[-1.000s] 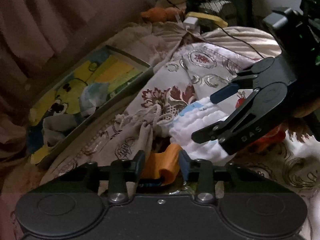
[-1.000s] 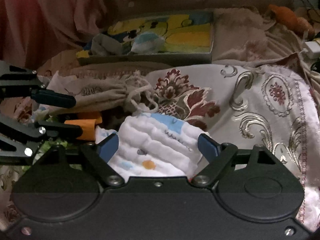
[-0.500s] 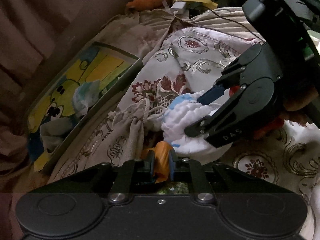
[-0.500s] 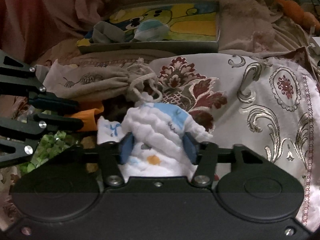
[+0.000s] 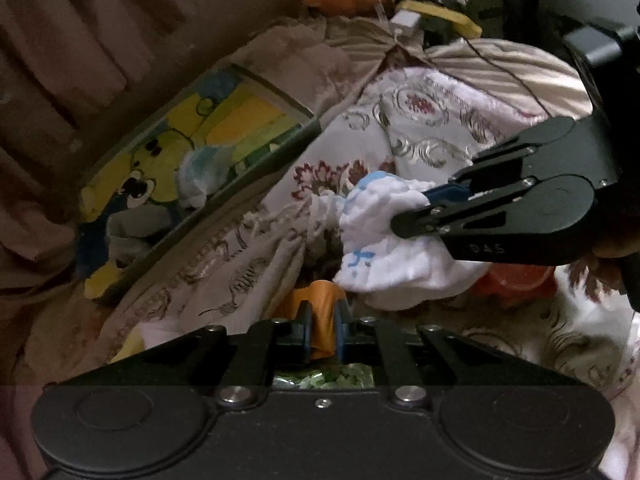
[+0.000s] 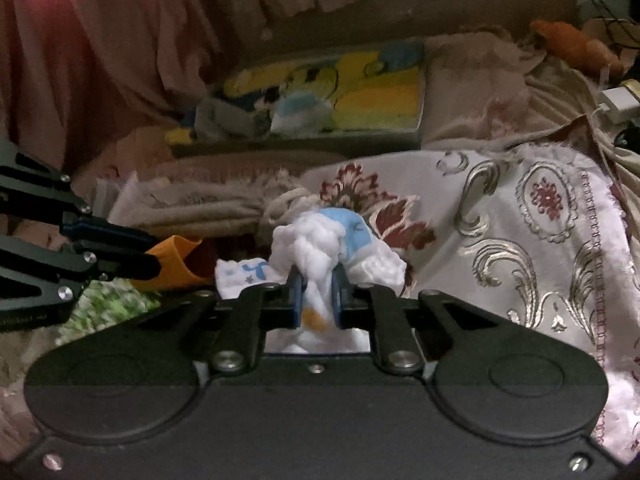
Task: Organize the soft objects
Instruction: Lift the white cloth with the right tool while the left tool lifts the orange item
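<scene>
1. The left hand-held gripper has its 2 blue-padded jaws still closing, pinched on a fold of orange cloth low in the pile, seen in the left wrist view.
2. The right hand-held gripper is likewise closing, its jaws squeezing a bunched white cloth with pale blue patches and an orange spot.
3. The white cloth sits just right of the orange cloth, on a cream bedspread patterned with maroon flowers and silver scrolls.
4. A beige drawstring bag lies just behind both cloths, its cord knotted near the white bundle.
5. Raised letters on the right hand-held gripper's black body, seen from the left wrist view, appear to read "DAS"; they are too small to be sure.
6. Blue marks printed on the white cloth cannot be read.
7. A shallow tray with a yellow-and-blue cartoon bear print sits well apart at the back, holding a grey cloth and a white-and-blue cloth.
8. A green leafy print shows beneath the left hand-held gripper.
9. An orange soft toy and a white charger lie at the far edge.
</scene>
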Tool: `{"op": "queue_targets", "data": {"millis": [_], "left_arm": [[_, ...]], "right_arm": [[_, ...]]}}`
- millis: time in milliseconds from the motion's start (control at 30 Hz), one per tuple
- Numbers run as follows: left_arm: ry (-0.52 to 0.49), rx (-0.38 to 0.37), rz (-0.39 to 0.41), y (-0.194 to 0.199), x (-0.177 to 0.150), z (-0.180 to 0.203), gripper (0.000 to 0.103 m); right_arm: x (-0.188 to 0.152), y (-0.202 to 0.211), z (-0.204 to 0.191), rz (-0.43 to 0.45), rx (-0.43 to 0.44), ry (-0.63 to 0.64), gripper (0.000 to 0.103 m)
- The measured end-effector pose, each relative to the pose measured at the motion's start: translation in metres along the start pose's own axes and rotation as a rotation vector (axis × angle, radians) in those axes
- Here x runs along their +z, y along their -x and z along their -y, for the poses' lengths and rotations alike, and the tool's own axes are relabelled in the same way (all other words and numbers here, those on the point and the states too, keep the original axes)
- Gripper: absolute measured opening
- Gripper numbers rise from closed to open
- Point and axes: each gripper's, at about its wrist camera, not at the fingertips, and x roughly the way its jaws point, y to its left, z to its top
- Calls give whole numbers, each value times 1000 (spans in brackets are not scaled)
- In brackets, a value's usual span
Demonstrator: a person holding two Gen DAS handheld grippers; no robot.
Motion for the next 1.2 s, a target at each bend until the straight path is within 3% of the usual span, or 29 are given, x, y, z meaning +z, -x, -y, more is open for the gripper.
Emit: {"op": "queue_targets", "data": {"millis": [400, 667, 733, 933, 1100, 1200], "left_arm": [[-4, -7, 72, 68, 26, 21, 11], [-15, 21, 185, 108, 53, 43, 10], [-5, 35, 209, 113, 60, 44, 0], [40, 115, 268, 113, 86, 30, 0], [92, 128, 247, 86, 98, 7, 0], [116, 65, 218, 69, 92, 1, 0]], "right_arm": [[2, 77, 23, 139, 25, -38, 8], [5, 131, 38, 312, 39, -73, 8], [5, 141, 47, 379, 47, -100, 8], [24, 148, 68, 545, 55, -148, 8], [33, 136, 82, 523, 57, -183, 8], [33, 132, 85, 499, 48, -181, 8]]}}
